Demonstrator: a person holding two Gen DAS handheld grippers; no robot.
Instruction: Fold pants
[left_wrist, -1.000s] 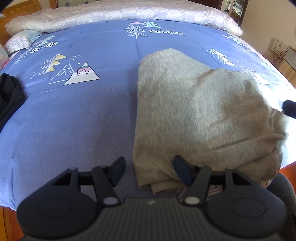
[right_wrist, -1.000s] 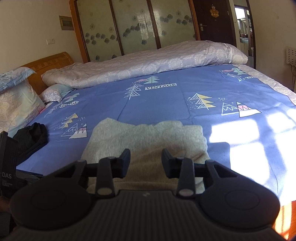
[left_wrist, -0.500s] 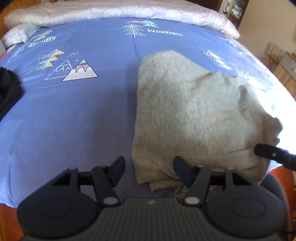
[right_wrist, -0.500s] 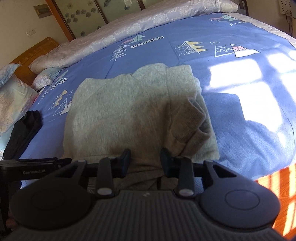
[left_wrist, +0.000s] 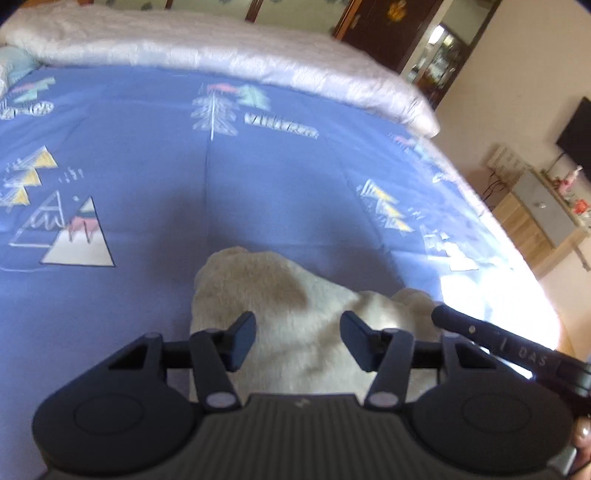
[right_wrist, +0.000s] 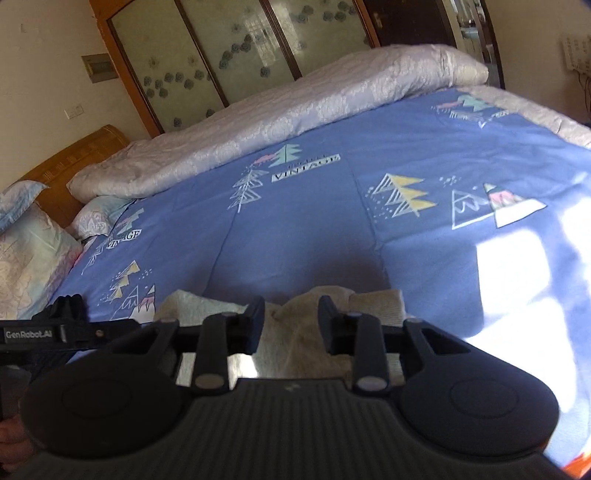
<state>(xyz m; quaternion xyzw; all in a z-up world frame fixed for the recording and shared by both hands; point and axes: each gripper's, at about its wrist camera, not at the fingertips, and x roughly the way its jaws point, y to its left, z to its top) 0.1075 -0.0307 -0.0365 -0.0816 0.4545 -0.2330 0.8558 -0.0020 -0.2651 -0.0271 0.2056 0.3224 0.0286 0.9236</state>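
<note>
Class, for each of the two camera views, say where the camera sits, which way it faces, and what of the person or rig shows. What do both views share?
Left wrist: sits behind the left gripper, faces across the bed; right gripper's bar and a fingertip show.
Right wrist: sits behind the right gripper, faces the headboard; left gripper's bar shows.
Shared: beige pants, blue bedspread, rolled quilt.
</note>
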